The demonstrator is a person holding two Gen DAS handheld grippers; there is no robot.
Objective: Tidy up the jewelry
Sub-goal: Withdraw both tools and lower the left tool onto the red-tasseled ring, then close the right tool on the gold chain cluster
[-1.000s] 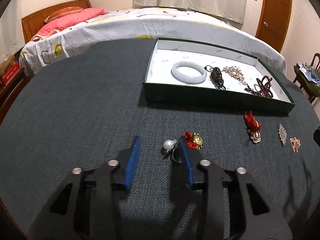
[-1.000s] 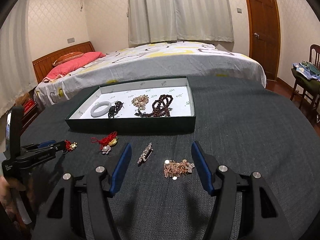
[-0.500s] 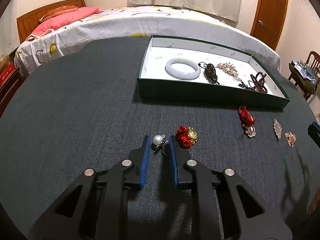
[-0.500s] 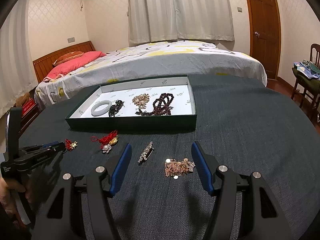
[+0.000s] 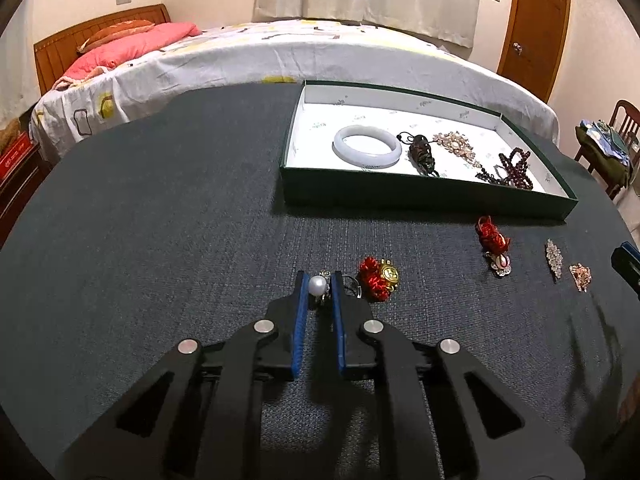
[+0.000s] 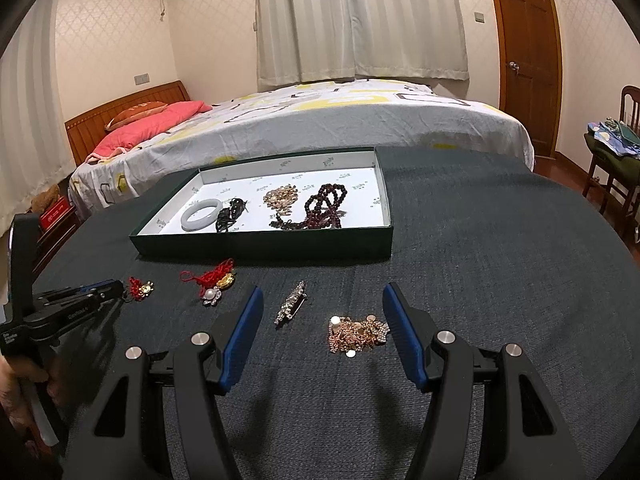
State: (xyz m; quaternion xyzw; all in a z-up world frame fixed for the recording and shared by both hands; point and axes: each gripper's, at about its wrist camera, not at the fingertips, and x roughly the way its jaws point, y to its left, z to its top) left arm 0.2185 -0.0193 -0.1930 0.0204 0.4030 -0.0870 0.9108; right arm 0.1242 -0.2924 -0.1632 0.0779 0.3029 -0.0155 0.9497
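Now pitched down at the dark grey tabletop (image 5: 160, 240): left claw (image 5: 319, 289) pinching white pearl ring (image 5: 316, 285); right claw (image 6: 322, 312) spread, hovering.

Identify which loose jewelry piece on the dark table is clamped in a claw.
The pearl ring, pinched between the left claw pads. The red-and-gold charm beside it, tasselled charm, brooch and chain pile lie free.

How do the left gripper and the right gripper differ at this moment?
The left gripper is shut on the pearl ring; the right gripper stands open and holds nothing. The left jaws are narrow; the right jaws spread wide, beside the rose-gold chain pile. Both have blue pads and sit low over the dark table.
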